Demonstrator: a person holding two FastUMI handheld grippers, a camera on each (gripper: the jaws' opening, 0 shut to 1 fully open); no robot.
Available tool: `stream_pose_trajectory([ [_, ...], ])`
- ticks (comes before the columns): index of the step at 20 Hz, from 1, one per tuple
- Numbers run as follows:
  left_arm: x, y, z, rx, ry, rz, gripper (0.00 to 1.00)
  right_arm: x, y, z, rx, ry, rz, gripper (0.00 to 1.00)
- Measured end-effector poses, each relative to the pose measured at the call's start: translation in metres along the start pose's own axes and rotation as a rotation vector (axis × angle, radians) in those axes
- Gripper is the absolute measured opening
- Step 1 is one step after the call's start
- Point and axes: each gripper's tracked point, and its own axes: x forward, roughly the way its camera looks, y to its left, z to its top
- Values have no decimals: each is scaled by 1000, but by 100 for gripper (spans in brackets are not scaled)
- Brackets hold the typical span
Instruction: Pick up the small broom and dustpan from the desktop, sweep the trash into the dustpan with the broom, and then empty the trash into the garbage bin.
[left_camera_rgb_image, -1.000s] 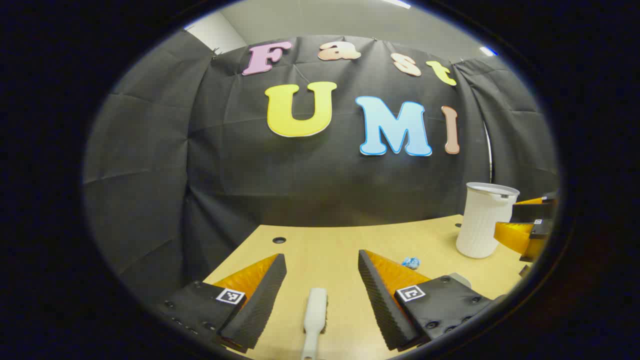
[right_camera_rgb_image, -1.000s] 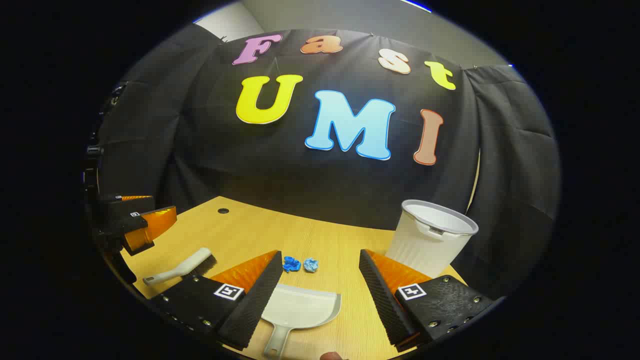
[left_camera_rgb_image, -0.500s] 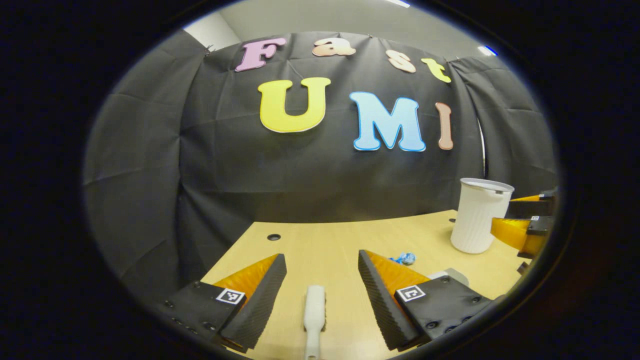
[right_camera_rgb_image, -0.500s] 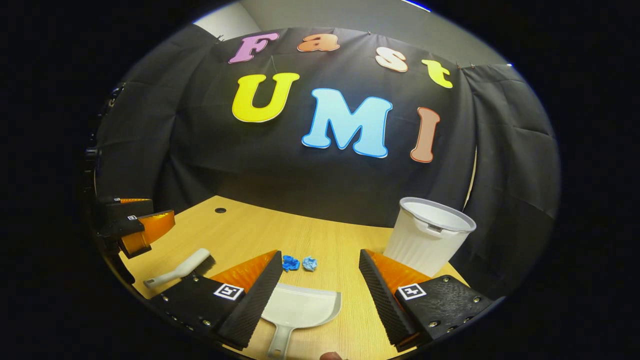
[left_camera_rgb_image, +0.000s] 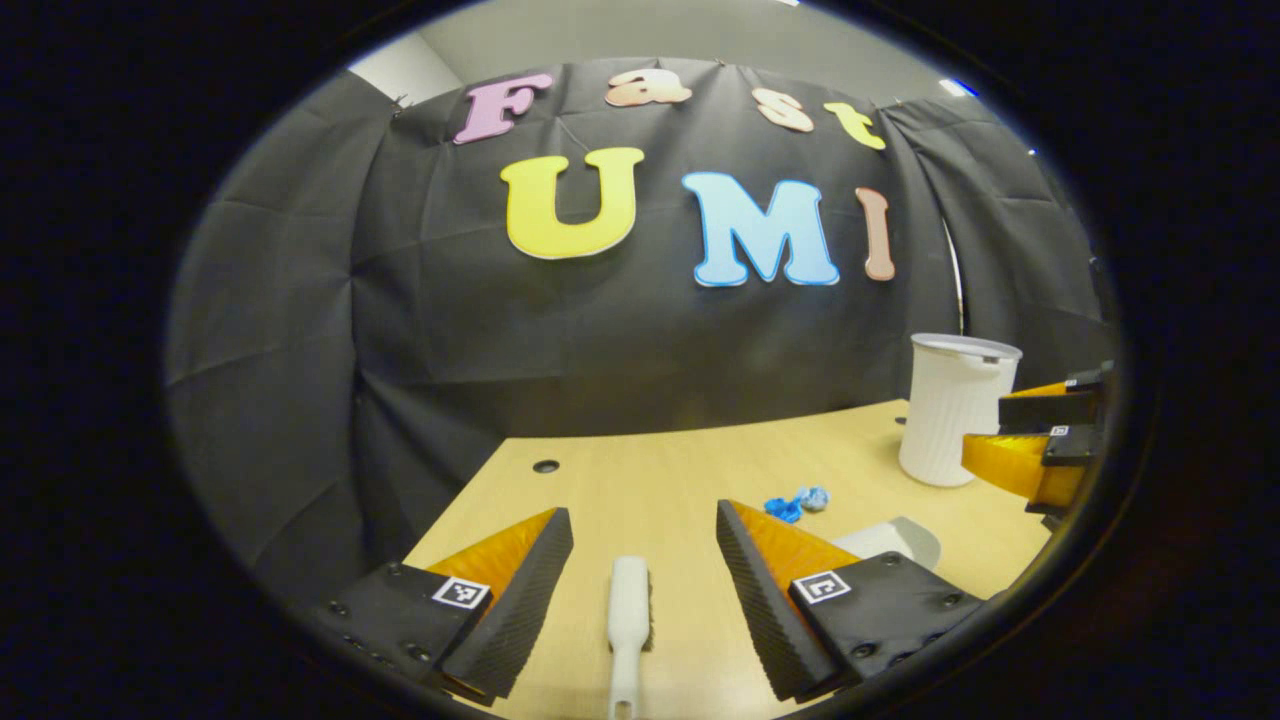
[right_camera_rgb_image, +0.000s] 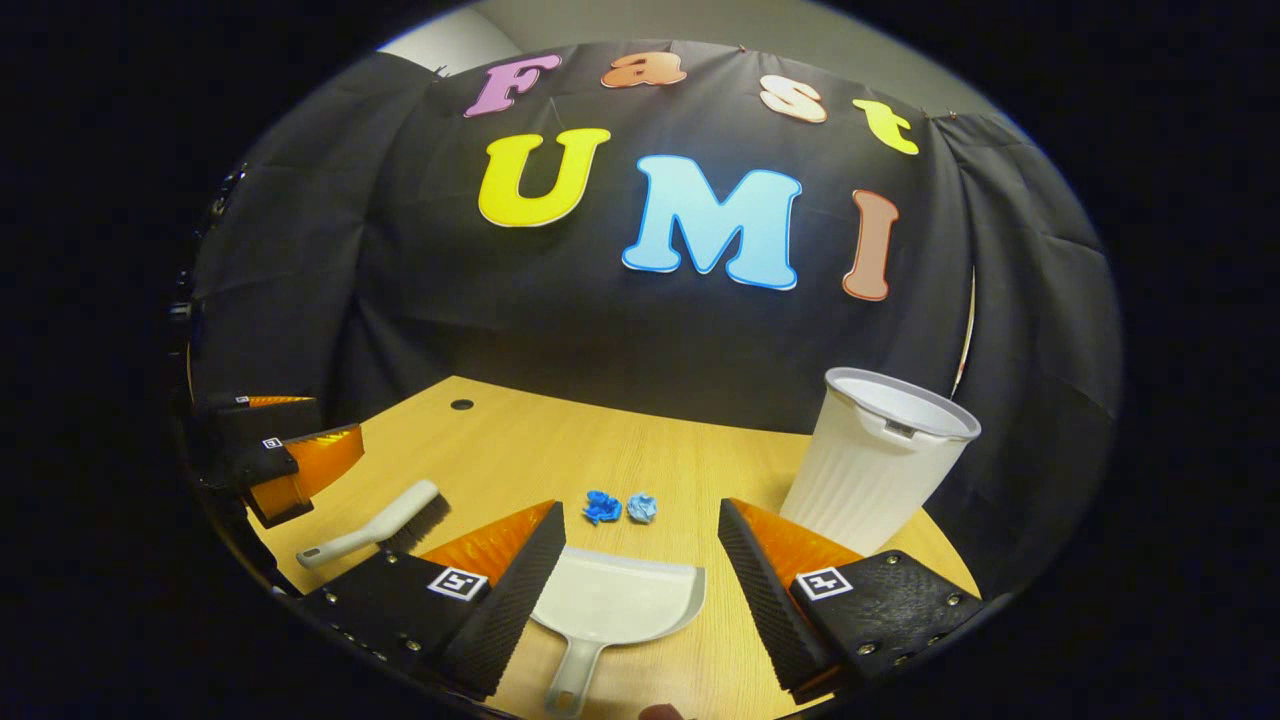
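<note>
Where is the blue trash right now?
In the right gripper view, the blue trash lies on the desk, just beyond the dustpan, left of the bin.

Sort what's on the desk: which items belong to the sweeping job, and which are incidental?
Job items: small broom, dustpan, two blue crumpled scraps, white garbage bin.
Incidental: cable hole in the desk.

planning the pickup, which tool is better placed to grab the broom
Left: the broom lies between the open left tool's fingers. The right tool is lined up on the dustpan.
</note>
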Motion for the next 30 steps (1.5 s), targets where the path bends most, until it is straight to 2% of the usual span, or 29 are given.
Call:
stream_pose_trajectory([
  [6, -4, -3, -37, -30, 108, 11, 95, -4, -2, -29, 33, 86, 35, 96],
  [10, 2, -2, -63, -48, 185, -5, 96, -4, -4, -47, 21, 139, 29, 96],
  [14, 10, 4, -91, -59, 281, -18, 96, -3, 3, -65, 74, 221, 21, 96],
  [21, 16, 8, -127, -35, 432, -58, 96, -6, 21, -108, 132, 413, 10, 96],
  [30, 20, 11, -171, -37, 605, -76, 94, 0, 49, -160, 169, 646, 44, 97],
])
